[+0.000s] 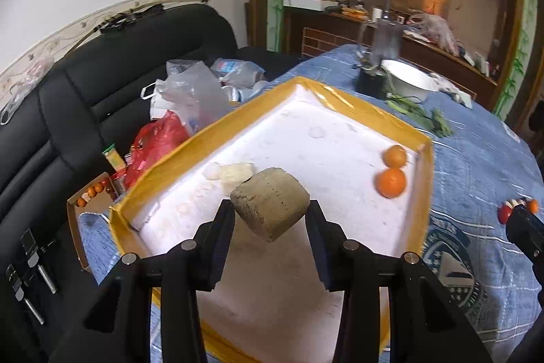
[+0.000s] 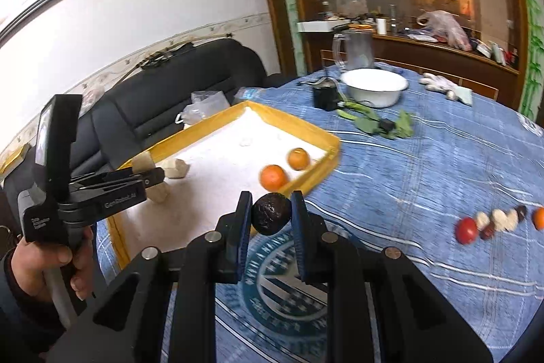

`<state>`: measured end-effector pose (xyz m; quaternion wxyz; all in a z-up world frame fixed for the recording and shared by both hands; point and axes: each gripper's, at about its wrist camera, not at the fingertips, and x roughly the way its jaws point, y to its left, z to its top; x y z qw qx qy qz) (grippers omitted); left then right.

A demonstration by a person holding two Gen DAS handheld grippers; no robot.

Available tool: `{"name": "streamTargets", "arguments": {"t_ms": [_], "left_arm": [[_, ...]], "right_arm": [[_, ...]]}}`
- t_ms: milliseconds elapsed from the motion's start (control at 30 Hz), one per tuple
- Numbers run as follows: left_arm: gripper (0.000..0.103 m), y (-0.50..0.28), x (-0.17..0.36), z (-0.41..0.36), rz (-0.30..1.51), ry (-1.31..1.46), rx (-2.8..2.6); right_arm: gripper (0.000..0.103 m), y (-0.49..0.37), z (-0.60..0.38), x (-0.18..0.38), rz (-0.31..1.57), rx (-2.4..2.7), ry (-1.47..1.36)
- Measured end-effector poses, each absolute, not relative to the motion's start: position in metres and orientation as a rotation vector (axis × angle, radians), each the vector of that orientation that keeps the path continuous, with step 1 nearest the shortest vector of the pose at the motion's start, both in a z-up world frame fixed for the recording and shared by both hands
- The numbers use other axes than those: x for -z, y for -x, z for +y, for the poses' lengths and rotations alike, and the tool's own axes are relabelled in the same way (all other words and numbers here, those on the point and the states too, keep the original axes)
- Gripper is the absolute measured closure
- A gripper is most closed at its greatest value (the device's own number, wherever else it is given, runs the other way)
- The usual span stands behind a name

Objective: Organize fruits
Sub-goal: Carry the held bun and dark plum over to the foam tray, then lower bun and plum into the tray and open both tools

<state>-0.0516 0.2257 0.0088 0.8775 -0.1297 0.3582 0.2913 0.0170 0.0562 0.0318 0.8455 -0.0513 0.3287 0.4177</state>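
Matt white foam tray (image 1: 340,138) w/ glossy yellow tape rim; blue woven cloth (image 2: 425,165); rough tan block (image 1: 270,208); wrinkled dark fruit (image 2: 271,214).

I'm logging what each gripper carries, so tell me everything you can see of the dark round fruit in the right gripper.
The dark fruit is near-black, roundish and wrinkled, with a dull, slightly glossy skin; its kind cannot be told. It is pinched between the two fingers of the right gripper, one pad on each side, and held clear of the blue tablecloth. It sits just outside the near corner of the yellow-rimmed tray, in front of two oranges.
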Motion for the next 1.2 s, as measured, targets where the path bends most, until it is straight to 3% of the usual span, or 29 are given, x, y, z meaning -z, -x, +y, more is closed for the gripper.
{"name": "streamTargets", "arguments": {"t_ms": [533, 1200], "left_arm": [[0.061, 0.038, -0.002, 0.26, 0.776, 0.282, -0.665], [0.061, 0.039, 0.01, 0.282, 0.817, 0.324, -0.719]], "right_arm": [[0.078, -0.026, 0.142, -0.006, 0.759, -0.98, 0.192], [0.078, -0.043, 0.164, 0.021, 0.828, -0.973, 0.235]]}}
